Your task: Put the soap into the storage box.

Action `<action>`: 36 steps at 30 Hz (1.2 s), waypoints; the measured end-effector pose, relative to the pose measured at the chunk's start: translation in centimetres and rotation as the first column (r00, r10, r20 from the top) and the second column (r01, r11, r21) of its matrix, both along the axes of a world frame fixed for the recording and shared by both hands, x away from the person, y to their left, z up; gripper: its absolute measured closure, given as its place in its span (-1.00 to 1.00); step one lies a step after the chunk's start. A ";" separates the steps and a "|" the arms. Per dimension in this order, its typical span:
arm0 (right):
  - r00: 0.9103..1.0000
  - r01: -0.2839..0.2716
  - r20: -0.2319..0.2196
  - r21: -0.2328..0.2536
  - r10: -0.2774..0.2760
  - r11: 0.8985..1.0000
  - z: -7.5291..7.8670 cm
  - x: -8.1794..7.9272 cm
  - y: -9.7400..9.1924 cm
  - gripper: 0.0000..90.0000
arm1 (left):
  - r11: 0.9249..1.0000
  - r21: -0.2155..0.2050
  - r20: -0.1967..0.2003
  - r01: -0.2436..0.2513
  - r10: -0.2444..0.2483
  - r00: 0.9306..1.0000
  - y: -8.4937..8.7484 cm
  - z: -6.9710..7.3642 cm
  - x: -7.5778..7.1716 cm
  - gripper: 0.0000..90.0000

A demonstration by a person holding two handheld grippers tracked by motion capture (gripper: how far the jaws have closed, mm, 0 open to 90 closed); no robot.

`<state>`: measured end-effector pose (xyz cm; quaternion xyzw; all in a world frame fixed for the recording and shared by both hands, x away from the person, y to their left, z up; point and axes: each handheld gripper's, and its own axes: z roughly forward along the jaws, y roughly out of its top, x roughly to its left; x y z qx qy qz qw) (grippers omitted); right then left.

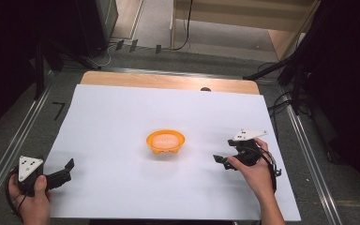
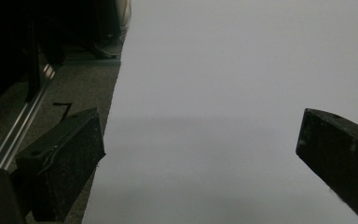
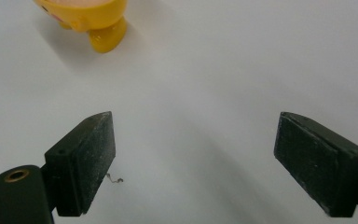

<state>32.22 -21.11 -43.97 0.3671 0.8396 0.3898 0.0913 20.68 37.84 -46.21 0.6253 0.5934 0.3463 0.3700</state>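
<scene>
Two grippers are held wide and empty as the orange bowl [image 1: 165,142] sits mid-sheet, nearest the right gripper [image 1: 223,160], while the left gripper [image 1: 66,169] waits; the rim is best approached low and squarely.

I am watching from the high view, which is looking forward and down from above my side of the table [image 1: 168,83]. The white sheet [image 1: 122,117] is lying far below it. The left gripper view is riding low and close over the sheet's left edge. The right gripper view is also hanging near the sheet, facing the orange bowl [image 3: 86,16]; the high view is sharing this bowl [image 1: 165,141] at the middle.
</scene>
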 end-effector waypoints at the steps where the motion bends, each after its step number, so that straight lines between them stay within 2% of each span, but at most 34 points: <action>1: 1.000 0.009 0.001 0.003 -0.009 1.000 0.0 -0.2 -0.3 -0.72 | 1.000 0.000 0.001 -0.001 0.001 1.000 0.0 0.0 0.0 -0.97; 8: 0.998 0.065 0.012 0.024 -0.066 0.998 -0.8 -1.8 -2.7 -0.73 | 1.000 0.001 0.001 0.000 0.000 1.000 0.0 0.0 0.0 -0.97; 20: 0.988 0.149 0.019 0.086 -0.152 0.985 -2.6 -4.4 -6.9 -0.88 | 1.000 0.007 0.002 0.001 -0.001 1.000 -0.1 0.0 0.0 -0.97; 28: 0.976 0.211 0.028 0.100 -0.215 0.972 -3.1 -5.8 -9.5 -0.89 | 1.000 0.011 0.003 0.002 -0.002 1.000 -0.1 0.0 -0.1 -0.97; 36: 0.959 0.272 0.035 0.148 -0.280 0.951 -3.5 -7.5 -12.2 -0.90 | 1.000 0.008 0.005 0.002 -0.002 1.000 -0.1 0.0 -0.1 -0.97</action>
